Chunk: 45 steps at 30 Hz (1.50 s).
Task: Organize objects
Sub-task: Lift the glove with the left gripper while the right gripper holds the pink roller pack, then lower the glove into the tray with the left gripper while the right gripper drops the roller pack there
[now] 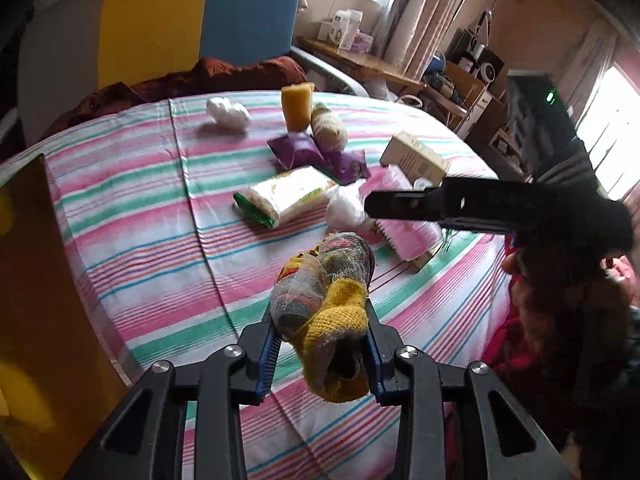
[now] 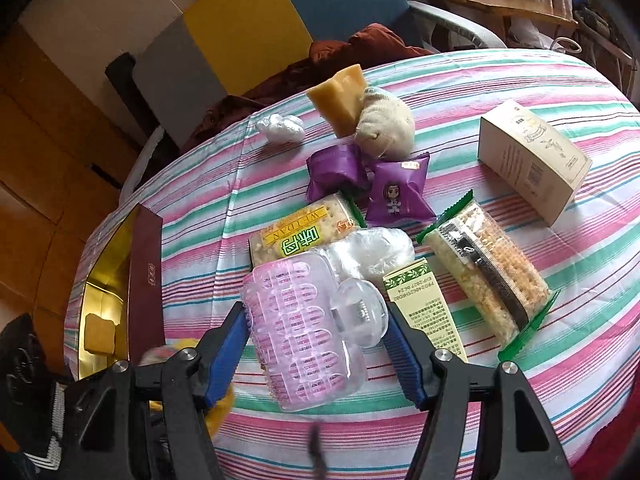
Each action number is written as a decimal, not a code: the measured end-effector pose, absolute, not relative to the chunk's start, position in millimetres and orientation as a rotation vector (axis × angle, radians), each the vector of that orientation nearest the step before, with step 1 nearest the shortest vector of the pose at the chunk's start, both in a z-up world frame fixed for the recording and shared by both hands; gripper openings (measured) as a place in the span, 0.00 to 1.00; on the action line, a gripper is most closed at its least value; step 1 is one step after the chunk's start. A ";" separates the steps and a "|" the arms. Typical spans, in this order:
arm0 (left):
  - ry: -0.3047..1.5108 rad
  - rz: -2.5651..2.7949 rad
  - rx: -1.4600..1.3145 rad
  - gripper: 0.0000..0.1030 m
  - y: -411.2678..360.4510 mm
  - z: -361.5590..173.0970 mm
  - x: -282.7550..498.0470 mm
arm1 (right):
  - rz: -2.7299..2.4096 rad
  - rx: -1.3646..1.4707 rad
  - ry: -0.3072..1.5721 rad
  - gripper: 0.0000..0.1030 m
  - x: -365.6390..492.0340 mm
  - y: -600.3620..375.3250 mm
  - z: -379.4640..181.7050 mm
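Observation:
My left gripper is shut on a rolled yellow and multicoloured sock and holds it above the striped tablecloth. My right gripper is open, its jaws on either side of a pink plastic brush lying on the table; in the left wrist view it reaches in from the right over the brush. A gold-lined box with a maroon lid stands open at the table's left edge, with a yellow item inside.
On the cloth lie two cracker packs, two purple snack packets, a yellow sponge, a cream sock ball, a beige carton, clear plastic wrap and a green-printed box.

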State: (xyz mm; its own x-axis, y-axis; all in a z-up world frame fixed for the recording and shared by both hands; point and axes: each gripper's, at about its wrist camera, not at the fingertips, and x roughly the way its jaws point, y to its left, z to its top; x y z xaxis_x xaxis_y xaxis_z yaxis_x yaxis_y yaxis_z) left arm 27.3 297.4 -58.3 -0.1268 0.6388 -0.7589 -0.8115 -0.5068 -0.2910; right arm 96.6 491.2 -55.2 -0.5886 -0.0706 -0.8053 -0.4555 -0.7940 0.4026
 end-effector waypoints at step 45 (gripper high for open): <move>-0.225 2.382 -1.251 0.36 -12.1 -50.1 -38.7 | 2.877 -1.416 0.422 0.65 16.6 303.0 -5.2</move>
